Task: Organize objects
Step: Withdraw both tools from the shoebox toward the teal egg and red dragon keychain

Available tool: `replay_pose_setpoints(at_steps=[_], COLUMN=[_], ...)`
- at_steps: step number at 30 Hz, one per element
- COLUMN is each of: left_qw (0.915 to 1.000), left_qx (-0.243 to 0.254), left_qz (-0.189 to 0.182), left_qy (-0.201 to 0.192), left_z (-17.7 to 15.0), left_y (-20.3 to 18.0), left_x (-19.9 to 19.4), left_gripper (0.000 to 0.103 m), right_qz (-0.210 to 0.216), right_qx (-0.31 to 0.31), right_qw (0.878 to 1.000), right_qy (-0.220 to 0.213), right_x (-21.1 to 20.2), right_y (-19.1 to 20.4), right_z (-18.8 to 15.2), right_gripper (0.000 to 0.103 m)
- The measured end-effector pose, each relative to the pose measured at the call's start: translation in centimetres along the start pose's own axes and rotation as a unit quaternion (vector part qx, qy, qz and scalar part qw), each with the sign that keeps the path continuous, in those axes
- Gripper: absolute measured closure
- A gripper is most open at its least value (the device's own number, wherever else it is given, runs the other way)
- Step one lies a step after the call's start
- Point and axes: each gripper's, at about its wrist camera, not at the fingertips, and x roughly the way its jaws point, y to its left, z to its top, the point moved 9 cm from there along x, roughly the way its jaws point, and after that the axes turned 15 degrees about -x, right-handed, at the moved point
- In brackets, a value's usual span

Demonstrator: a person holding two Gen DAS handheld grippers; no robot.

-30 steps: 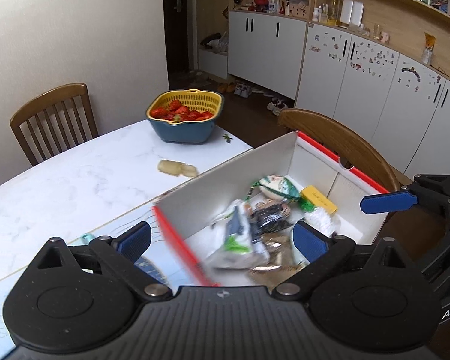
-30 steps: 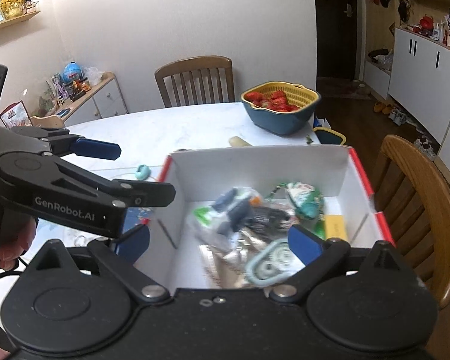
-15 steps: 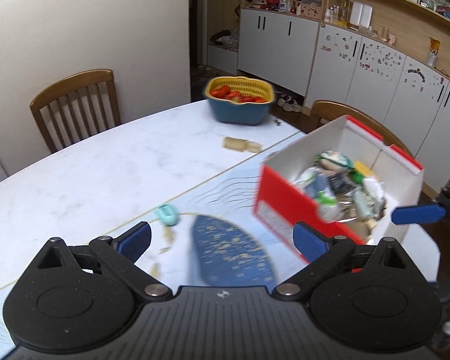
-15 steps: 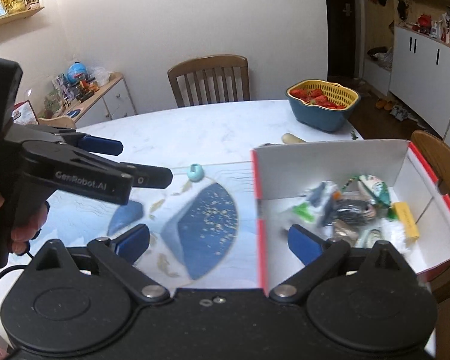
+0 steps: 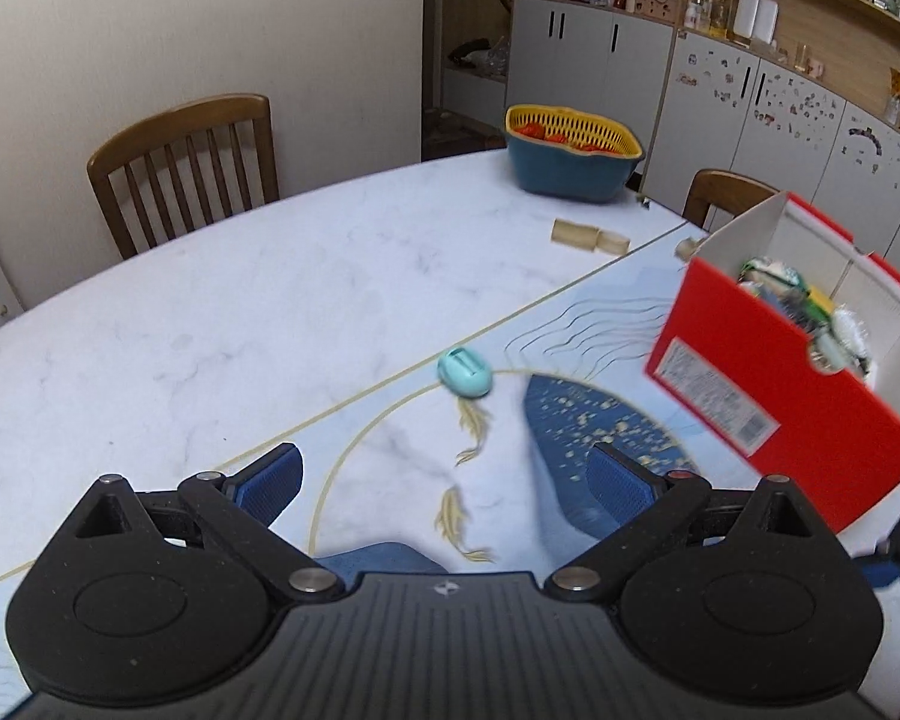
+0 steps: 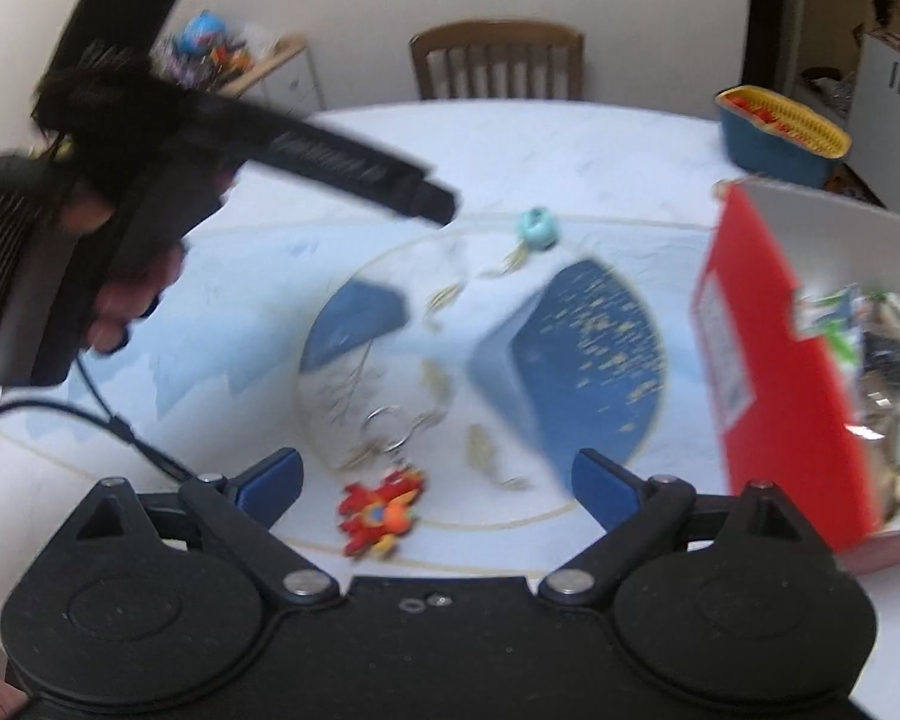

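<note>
Red cardboard box (image 5: 792,384), open-topped and packed with snack packets (image 5: 810,306), stands on the surface (image 5: 210,312) ahead and to the right of the left claw (image 5: 444,480), whose blue pads are spread wide with nothing between them. A teal egg-shaped item (image 5: 463,372) lies straight ahead of it. The right claw (image 6: 435,477) is equally wide apart and empty, a red-and-orange keychain charm (image 6: 381,510) lying just ahead between its pads; the box (image 6: 774,360) sits at its right.
</note>
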Motion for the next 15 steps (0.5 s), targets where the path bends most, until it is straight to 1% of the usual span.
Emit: replay_pose_setpoints(at_steps=[2,5,10,13,15], left_qw=[1.0000,0.9999,1.0000,1.0000,1.0000], left_qx=[-0.005,-0.010,-0.001,-0.004,-0.001], left_qz=[0.000,-0.003,-0.002,-0.002,-0.003], left_qy=[0.003,0.004,0.002,-0.002,-0.003], left_z=[-0.2,0.0,1.0,1.7,1.9], left_y=[0.4,0.6,-0.1,-0.5,-0.9], left_x=[1.3,3.4,7.0,8.6,9.5], left_gripper=[0.002,0.002,0.002,0.002,0.002], right_qz=[0.005,-0.001,-0.002,-0.003,-0.004], right_qx=[-0.001,0.005,0.008,0.014,0.016], right_qw=[1.000,1.000,1.000,0.999,0.999], right_qy=[0.009,0.014,0.026,0.032,0.035], right_x=[1.1,2.0,3.4,3.6,3.8], right_y=[0.8,1.3,2.0,2.0,2.1], right_z=[-0.2,-0.6,-1.0,-1.2,-1.4], right_gripper=[0.009,0.010,0.012,0.013,0.018])
